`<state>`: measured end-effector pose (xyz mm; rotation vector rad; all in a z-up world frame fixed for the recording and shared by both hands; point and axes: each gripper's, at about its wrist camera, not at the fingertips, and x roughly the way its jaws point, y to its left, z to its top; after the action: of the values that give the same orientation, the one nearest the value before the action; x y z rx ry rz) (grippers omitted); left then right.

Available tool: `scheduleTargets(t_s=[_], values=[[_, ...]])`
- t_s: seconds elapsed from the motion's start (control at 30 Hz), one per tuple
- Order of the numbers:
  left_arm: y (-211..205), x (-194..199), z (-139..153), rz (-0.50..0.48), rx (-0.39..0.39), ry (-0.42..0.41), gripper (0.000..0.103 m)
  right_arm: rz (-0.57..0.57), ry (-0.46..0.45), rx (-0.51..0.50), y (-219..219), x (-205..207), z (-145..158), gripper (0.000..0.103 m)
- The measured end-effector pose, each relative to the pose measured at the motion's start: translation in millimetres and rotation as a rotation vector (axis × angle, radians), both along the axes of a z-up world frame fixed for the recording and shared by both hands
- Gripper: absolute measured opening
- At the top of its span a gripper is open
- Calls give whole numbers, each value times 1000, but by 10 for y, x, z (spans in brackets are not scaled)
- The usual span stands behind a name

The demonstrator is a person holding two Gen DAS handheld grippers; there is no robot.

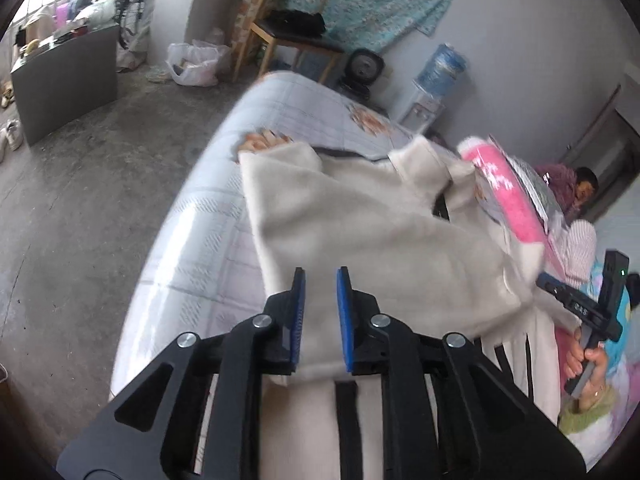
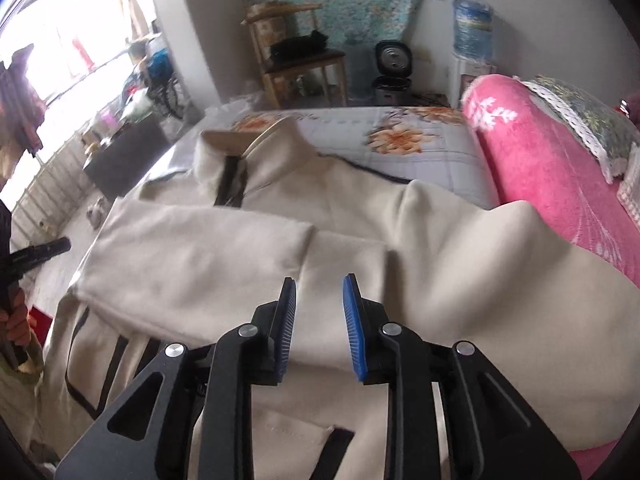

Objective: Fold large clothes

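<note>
A large cream coat with black trim lies spread on the bed, collar at the far end, both sleeves folded across the body. In the left wrist view the coat fills the middle. My left gripper hovers over the coat's left side, jaws apart with nothing between them. My right gripper hovers over the folded sleeves, jaws apart and empty. The right gripper's handle also shows in the left wrist view, held by a hand.
The bed has a grey checked sheet with orange flowers. A pink blanket and a pillow lie along the right side. A wooden chair, a rice cooker and a water dispenser stand beyond the bed.
</note>
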<state>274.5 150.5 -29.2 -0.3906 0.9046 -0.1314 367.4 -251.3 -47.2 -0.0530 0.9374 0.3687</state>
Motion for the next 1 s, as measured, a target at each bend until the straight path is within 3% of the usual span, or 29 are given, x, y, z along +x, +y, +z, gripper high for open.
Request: scheduleTargets(t_s=[0.1,0.13,0.17,0.27,0.37,0.53,0.87,1.0], values=[[-258,-22,-352,-52,51,158,23,1,91,-148,96,10,-348,27],[-306,-100,-381,-40,86,108,27,-14,78,-122,37,-3,-334,32],[-354,-120,-418,-50,111,112,28,-49,102,-115,-31,5,-321,34],[-351,-188,-432,-29,89,102,36,-190,133,-110,-272,-78,-186,34],[-287,-362,-420,17,93,69,46,-220,128,-23,-483,-398,-17,37],[-170,-856,-429,56,80,26,61,-283,101,33,-765,-1118,186,62],[-61,-1976,-494,85,111,41,61,-455,181,152,-1157,-2238,-101,63],[-36,-2355,-604,95,44,80,61,-464,194,181,-1135,-2509,-210,63]])
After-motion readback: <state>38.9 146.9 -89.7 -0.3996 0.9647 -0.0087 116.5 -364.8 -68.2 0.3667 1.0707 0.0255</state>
